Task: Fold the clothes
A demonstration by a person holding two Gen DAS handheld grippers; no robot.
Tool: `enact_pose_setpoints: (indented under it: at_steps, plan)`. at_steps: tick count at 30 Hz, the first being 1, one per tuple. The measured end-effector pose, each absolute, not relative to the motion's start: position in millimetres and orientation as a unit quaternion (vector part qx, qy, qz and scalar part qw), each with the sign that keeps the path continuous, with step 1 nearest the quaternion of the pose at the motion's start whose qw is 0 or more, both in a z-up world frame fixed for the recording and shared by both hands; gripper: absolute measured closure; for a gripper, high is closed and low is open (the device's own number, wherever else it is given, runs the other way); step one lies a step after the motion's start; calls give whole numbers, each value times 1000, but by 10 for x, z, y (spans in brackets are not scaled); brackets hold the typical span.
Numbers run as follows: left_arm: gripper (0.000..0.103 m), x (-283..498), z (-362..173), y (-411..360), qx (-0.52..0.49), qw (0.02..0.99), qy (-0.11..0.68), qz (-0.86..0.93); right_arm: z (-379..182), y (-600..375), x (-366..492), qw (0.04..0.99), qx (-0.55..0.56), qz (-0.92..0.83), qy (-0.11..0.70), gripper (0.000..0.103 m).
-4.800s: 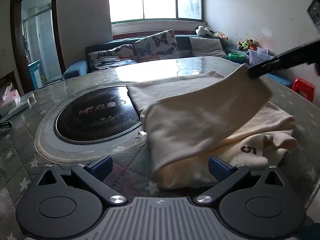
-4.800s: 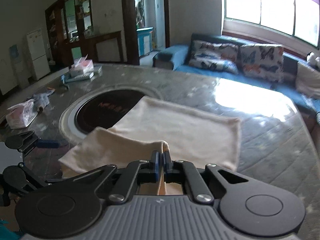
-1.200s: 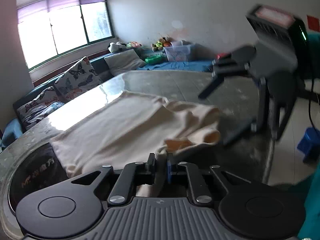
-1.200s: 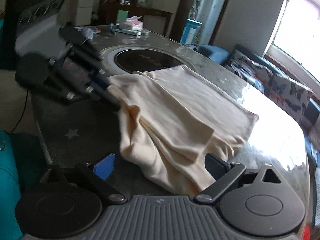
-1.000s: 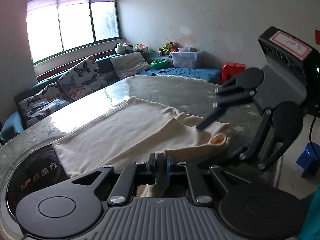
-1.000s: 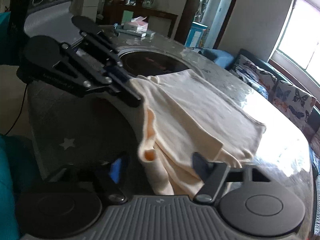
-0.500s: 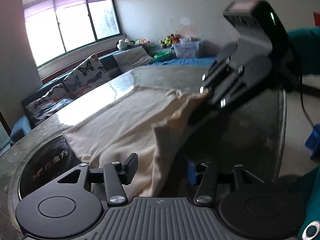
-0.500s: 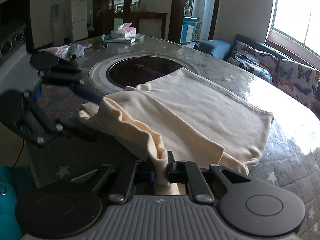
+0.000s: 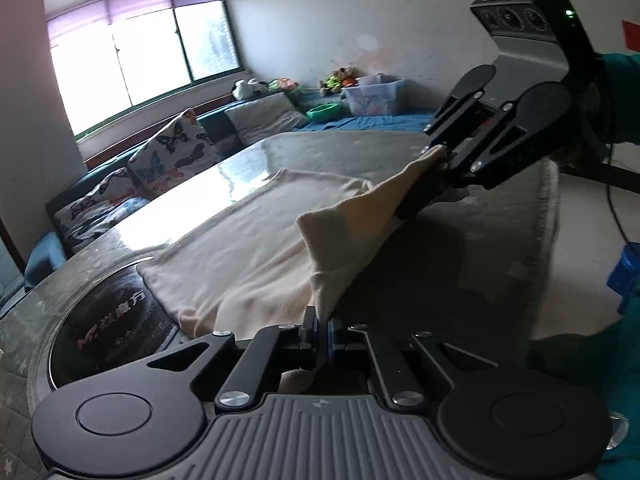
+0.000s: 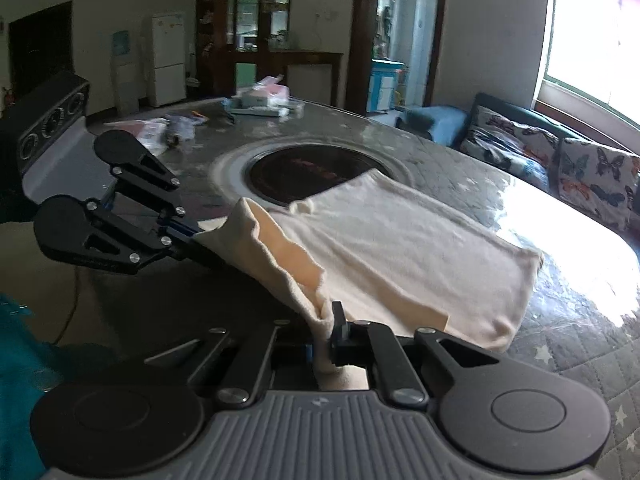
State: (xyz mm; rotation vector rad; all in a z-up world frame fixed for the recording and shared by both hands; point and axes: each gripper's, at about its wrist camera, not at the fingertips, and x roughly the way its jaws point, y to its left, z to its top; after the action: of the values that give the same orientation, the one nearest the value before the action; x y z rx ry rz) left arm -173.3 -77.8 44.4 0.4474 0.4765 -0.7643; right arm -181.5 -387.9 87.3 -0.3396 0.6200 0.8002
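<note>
I see a round table under a quilted star-print cover; a cream garment lies just beside its dark central hob; my left gripper, having just closed, and my right gripper each pinch the lifted near edge; cloth behind the jaws is hidden; sofa cushions beyond.

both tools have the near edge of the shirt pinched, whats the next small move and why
Probably lift both together and carry that edge toward the far hem, away from the person. The left tool and the right tool are each shut on an end of the near edge of the shirt, which hangs raised between them, while the far half lies flat on the table.
</note>
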Motion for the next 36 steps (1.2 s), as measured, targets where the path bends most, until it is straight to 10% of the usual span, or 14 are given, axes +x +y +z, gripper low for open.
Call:
enact_pose_setpoints:
  at_steps: [10, 30, 36]
  plan:
    - [98, -2040, 734, -695, 198, 862, 226, -407, 1210, -3982, -2162, 843, -140, 409, 320, 96]
    - [96, 209, 346, -1022, 155, 900, 296, -280, 891, -3565, -110, 858, -186, 323, 354, 96]
    - [72, 304, 292, -973, 124, 917, 307, -222, 628, -3673, -51, 895, -135, 250, 343, 57]
